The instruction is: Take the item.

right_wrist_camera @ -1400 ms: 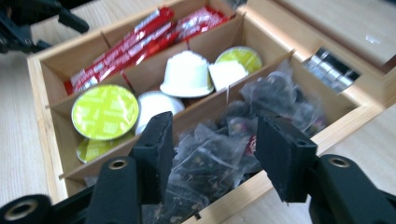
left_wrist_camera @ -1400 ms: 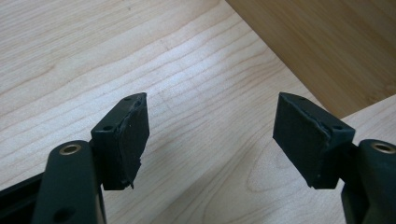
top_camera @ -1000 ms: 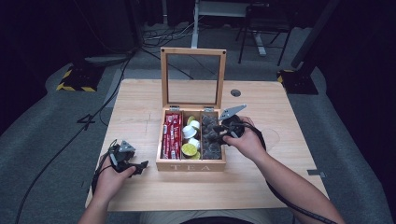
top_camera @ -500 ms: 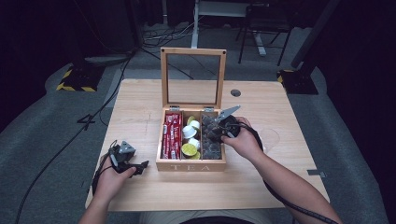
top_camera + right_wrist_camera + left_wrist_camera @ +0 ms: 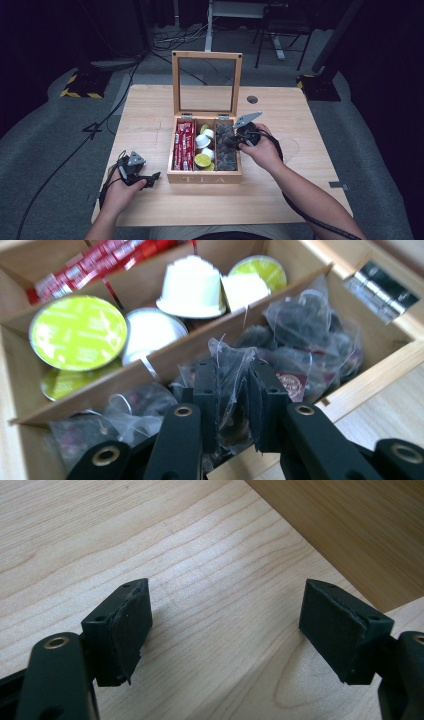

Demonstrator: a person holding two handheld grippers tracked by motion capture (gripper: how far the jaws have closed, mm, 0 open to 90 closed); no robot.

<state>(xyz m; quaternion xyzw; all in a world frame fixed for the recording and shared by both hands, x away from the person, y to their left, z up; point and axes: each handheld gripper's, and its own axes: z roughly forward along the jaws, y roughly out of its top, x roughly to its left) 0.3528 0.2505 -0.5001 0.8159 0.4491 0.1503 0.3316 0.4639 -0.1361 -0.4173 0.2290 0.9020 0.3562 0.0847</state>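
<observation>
A wooden tea box (image 5: 205, 177) stands open at the table's middle, its glass lid (image 5: 206, 84) upright. Red packets (image 5: 184, 145) fill its left compartment, white and green capsules (image 5: 204, 149) the middle one, dark mesh tea bags (image 5: 226, 150) the right one. My right gripper (image 5: 231, 141) (image 5: 233, 390) reaches into the right compartment and is shut on a clear mesh tea bag (image 5: 231, 371) among the others. Capsules (image 5: 79, 332) lie beyond the divider. My left gripper (image 5: 150, 178) (image 5: 225, 625) rests open on the table left of the box, nothing between its pads.
The box's wooden side (image 5: 345, 525) rises just beyond my left gripper. A cable (image 5: 305, 210) trails along the right forearm. A round hole (image 5: 252, 99) sits in the tabletop behind the box. Bare wood (image 5: 150, 115) lies left of the box.
My right gripper has shifted slightly left and lower into the right compartment. The left gripper has stayed put.
</observation>
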